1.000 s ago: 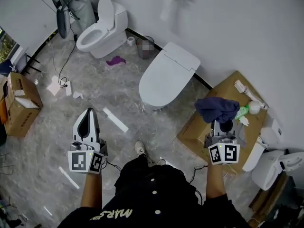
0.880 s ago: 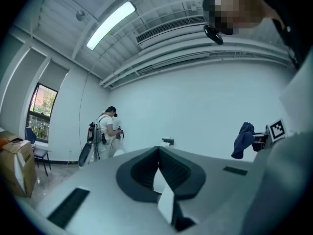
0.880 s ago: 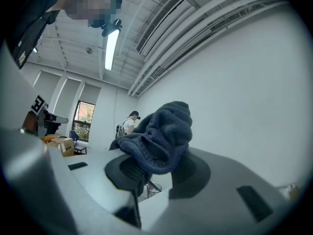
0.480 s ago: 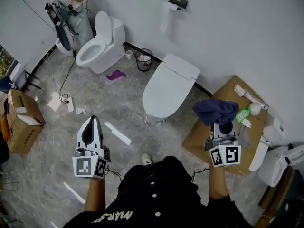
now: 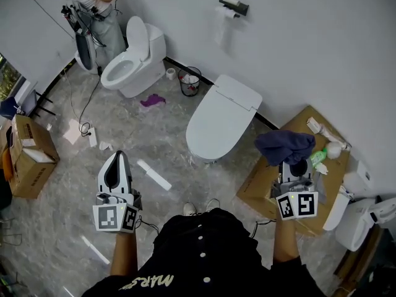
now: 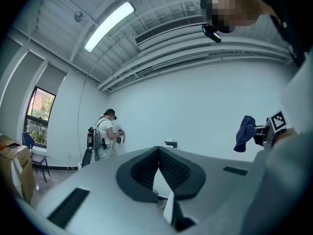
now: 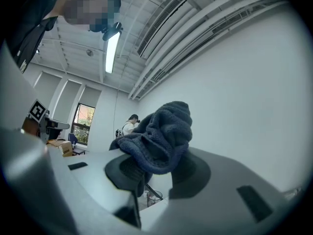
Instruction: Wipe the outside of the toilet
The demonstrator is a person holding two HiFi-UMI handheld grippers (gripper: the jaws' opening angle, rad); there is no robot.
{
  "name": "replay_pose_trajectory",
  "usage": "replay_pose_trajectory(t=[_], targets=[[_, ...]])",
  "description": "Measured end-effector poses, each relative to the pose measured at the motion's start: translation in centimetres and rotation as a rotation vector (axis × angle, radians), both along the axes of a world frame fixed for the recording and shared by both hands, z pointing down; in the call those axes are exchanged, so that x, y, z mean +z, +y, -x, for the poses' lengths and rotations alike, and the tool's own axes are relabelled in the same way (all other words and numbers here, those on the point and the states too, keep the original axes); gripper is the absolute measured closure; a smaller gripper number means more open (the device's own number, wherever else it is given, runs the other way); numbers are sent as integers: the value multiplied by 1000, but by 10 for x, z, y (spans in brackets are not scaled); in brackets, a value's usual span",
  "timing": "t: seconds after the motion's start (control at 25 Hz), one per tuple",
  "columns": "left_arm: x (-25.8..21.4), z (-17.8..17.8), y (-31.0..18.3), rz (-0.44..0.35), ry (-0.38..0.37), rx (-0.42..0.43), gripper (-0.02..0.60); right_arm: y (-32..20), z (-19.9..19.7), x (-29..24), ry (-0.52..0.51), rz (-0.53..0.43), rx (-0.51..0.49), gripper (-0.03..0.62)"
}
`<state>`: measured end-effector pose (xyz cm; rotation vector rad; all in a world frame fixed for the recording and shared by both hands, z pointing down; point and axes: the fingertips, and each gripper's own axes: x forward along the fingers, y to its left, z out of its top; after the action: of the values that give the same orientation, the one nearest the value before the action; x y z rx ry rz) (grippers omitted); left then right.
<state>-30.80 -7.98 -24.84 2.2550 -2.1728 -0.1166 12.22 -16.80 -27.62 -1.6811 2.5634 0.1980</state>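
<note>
1. Your right gripper is clamped on the dark blue knitted cloth, which bunches up above the jaws. The right gripper view shows its folds pinched between the pads. Hold that clamp firm on the way over.
2. The white closed-lid toilet stands on the grey floor to the left of the cloth and apart from it. Your right gripper hangs over the flat brown cardboard box. Swing left and down toward the toilet's near flank.
3. Lead with the loose bunch, not the jaw tips, so fabric rather than hard plastic meets the porcelain.
4. Begin on the lid and work down the shell to the base in overlapping strokes.
5. Your left gripper has its jaws together on nothing and sits low, well apart from the toilet. Leave it out of the wiping path.
6. A second white toilet with a raised lid stands by the far wall near another person. The near one is likely yours.
</note>
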Motion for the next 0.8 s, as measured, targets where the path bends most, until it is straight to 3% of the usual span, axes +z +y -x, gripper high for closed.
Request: replay_pose_trajectory(t=[0.8], targets=[[-9,-16,-24,-24,-11,-51,571,-30,-19,3,-5,3,-28,478]])
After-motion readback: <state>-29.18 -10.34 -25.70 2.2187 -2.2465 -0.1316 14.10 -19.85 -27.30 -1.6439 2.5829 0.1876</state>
